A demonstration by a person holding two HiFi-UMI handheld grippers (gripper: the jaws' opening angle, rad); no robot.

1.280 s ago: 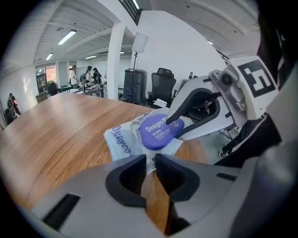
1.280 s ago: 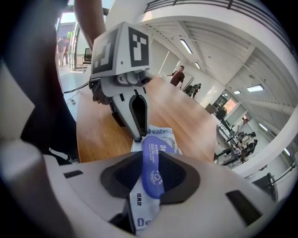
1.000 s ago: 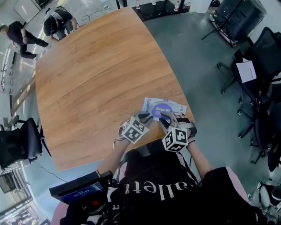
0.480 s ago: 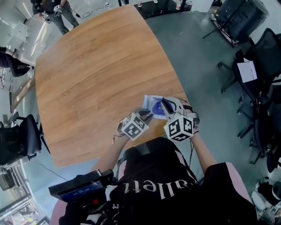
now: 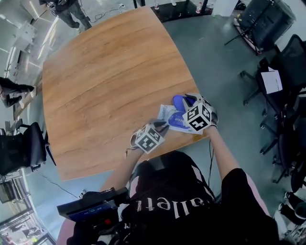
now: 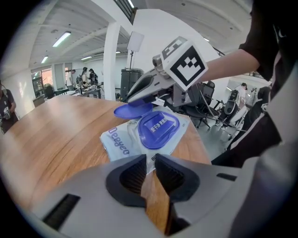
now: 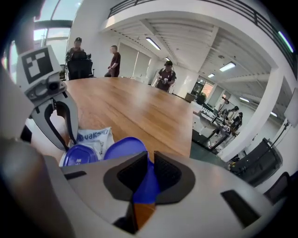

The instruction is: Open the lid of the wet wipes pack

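The white wet wipes pack (image 5: 168, 115) lies near the table's front right edge. Its blue lid (image 5: 180, 101) stands swung up off the blue oval base (image 5: 176, 117). My right gripper (image 5: 188, 102) is shut on the lid's rim; in the right gripper view the lid (image 7: 125, 148) sits pinched between the right gripper (image 7: 148, 163) jaws. My left gripper (image 5: 162, 126) is shut on the pack's near edge. The left gripper view shows the pack (image 6: 122, 139), the raised lid (image 6: 132, 110) and the left gripper (image 6: 150, 160) clamping the wrapper.
The wooden table (image 5: 105, 72) stretches far and left of the pack; its front right edge (image 5: 201, 136) runs just beside it. Black office chairs (image 5: 287, 62) stand on the right, another chair (image 5: 19, 153) at the left. People (image 5: 71, 12) stand beyond the far end.
My right gripper has moved up and to the right with the blue lid, swinging it open off the pack. The left gripper has stayed on the pack's near edge.
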